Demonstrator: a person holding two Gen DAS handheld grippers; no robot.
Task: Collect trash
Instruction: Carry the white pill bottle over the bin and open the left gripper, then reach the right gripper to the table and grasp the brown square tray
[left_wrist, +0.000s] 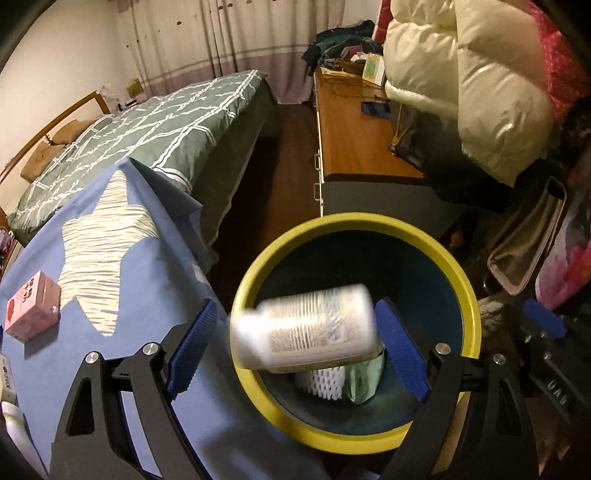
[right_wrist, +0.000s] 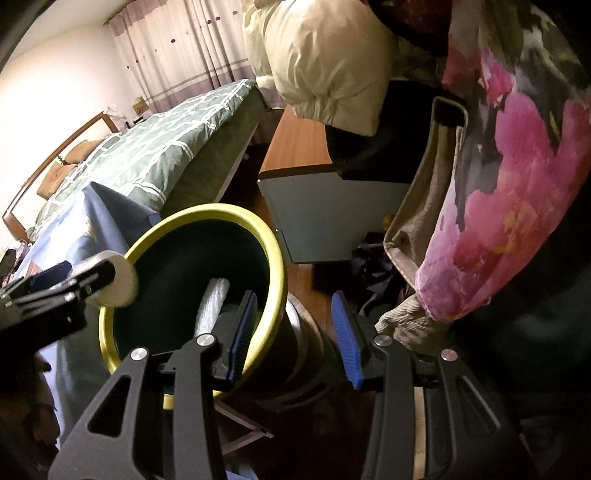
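Observation:
A round bin with a yellow rim (left_wrist: 469, 295) and dark inside stands beside the blue-covered table; it also shows in the right wrist view (right_wrist: 273, 240). My left gripper (left_wrist: 295, 336) is open over the bin, and a blurred white plastic bottle (left_wrist: 306, 328) hangs between its spread blue pads (left_wrist: 194, 343) without touching them. White foam netting (left_wrist: 325, 382) and a green wrapper (left_wrist: 364, 380) lie in the bin. My right gripper (right_wrist: 295, 325) is open and empty, with its left pad (right_wrist: 243, 328) inside the rim and its right pad outside. The bottle's end (right_wrist: 118, 282) shows by the left gripper.
A pink carton (left_wrist: 31, 310) sits on the blue tablecloth with a star patch (left_wrist: 107, 251). A bed with a green checked cover (left_wrist: 155, 129) lies behind. A wooden dresser (left_wrist: 354, 140) carries a cream puffer jacket (left_wrist: 476, 85). Bags and floral fabric (right_wrist: 517, 166) crowd the right.

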